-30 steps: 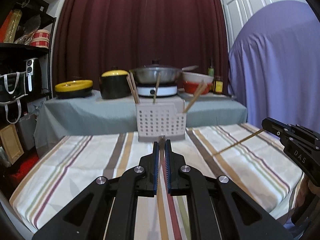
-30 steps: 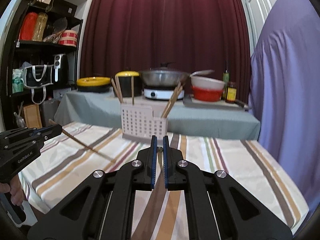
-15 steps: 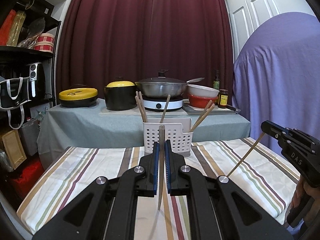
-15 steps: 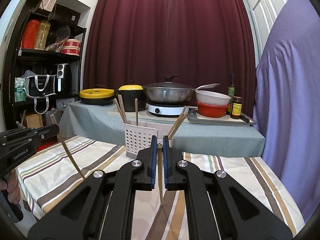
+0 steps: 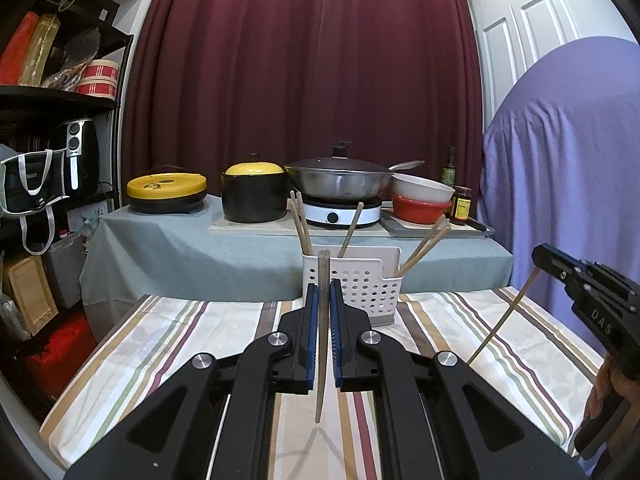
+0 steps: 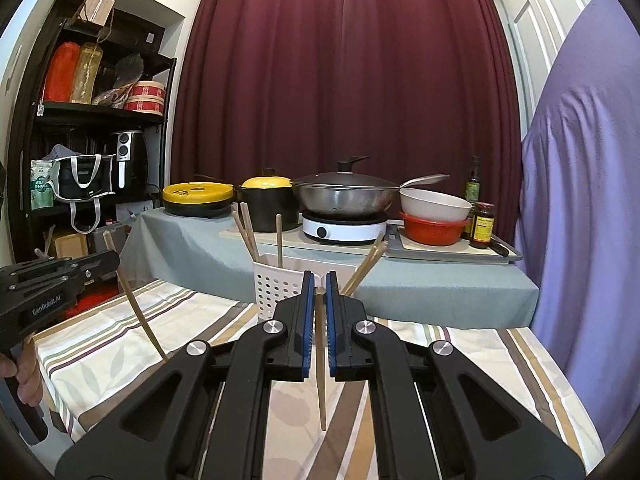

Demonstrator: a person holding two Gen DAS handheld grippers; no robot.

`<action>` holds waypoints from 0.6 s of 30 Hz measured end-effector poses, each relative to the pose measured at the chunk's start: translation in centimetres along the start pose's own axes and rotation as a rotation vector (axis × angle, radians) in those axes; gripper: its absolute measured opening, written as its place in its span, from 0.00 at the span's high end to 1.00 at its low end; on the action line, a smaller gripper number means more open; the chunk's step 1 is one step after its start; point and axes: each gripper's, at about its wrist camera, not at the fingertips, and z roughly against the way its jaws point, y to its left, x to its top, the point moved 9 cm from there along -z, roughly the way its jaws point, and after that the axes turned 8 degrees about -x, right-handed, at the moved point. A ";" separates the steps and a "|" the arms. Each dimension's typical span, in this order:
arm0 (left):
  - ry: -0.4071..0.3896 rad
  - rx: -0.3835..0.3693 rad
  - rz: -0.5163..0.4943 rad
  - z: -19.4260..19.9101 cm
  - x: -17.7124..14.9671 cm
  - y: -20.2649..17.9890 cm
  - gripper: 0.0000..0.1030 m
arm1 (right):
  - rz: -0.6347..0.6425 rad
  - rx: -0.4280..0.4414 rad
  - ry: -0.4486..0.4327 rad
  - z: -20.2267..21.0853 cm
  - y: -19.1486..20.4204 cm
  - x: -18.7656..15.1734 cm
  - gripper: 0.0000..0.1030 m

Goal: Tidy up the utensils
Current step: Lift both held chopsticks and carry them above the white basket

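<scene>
My left gripper (image 5: 323, 292) is shut on a wooden chopstick (image 5: 321, 344), held upright above the striped tablecloth (image 5: 192, 344). My right gripper (image 6: 317, 286) is shut on another chopstick (image 6: 320, 360), also upright. A white perforated utensil holder (image 5: 360, 284) stands at the table's far edge with several chopsticks in it; it also shows in the right wrist view (image 6: 276, 284). The right gripper appears at the right of the left wrist view (image 5: 538, 258) with its chopstick (image 5: 500, 320). The left gripper appears at the left of the right wrist view (image 6: 114, 260) with its chopstick (image 6: 136, 304).
Behind the table a grey-covered counter (image 5: 168, 248) holds a yellow-lidded pot (image 5: 254, 192), a wok on a hotplate (image 5: 340, 184), bowls (image 5: 420, 200) and bottles. A black shelf (image 5: 44, 152) stands at left. A purple-draped object (image 5: 568, 176) stands at right.
Both grippers have lifted and tilted up. Each chopstick went from lying near flat on the cloth to hanging nearly upright. The holder now sits lower and closer in both views.
</scene>
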 end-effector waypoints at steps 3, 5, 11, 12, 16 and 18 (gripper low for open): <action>-0.004 0.005 0.000 -0.1 0.2 0.2 0.94 | -0.001 0.013 0.001 -0.5 0.3 0.3 0.94; -0.007 0.008 0.000 -0.1 0.5 0.3 0.94 | 0.000 0.018 0.000 -0.6 0.5 0.5 0.94; -0.007 0.005 0.024 -0.7 1.2 1.0 0.94 | 0.000 0.034 -0.006 -1.4 0.9 1.4 0.94; -0.007 0.002 0.030 -0.8 1.4 1.1 0.94 | 0.001 0.035 -0.007 -1.5 1.0 1.6 0.94; -0.014 -0.007 0.039 -1.1 2.3 1.4 0.94 | 0.004 0.044 -0.013 -2.1 1.4 2.3 0.94; -0.024 -0.006 0.035 -1.2 2.8 1.6 0.94 | 0.008 0.047 -0.021 -2.5 1.6 2.8 0.94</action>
